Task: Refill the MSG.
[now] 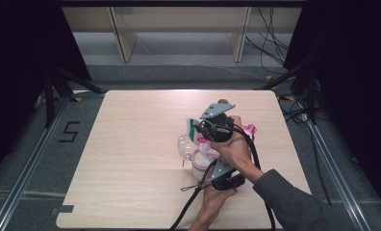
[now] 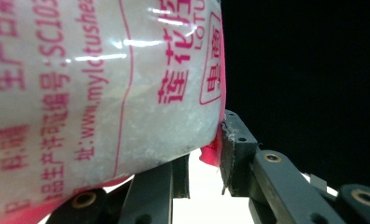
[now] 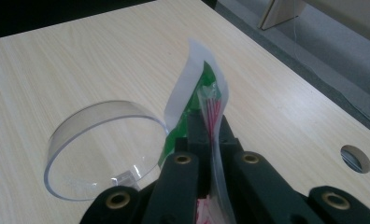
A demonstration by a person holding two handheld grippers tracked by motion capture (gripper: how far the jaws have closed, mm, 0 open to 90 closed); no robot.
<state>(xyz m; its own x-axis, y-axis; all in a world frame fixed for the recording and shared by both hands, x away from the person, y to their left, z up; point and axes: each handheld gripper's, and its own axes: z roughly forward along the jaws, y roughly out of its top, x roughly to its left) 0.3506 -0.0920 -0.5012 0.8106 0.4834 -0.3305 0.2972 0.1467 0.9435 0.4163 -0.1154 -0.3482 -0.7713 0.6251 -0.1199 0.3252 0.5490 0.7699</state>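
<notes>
A clear plastic bag of white granules with pink print is held up over the table's middle; the bag shows white and pink beneath the hands. My left gripper is shut on its lower part, the right-hand pad pressed against the bag's side. My right gripper is shut on the bag's thin top strip, white, green and red, which sticks up between the jaws. In the high view the right gripper is above the left gripper. A round clear cup stands on the table beside the bag.
The cup is just left of the grippers. The light wooden table has a cable hole near one edge. Black cables trail off the near edge. Dark stands and rails flank the table.
</notes>
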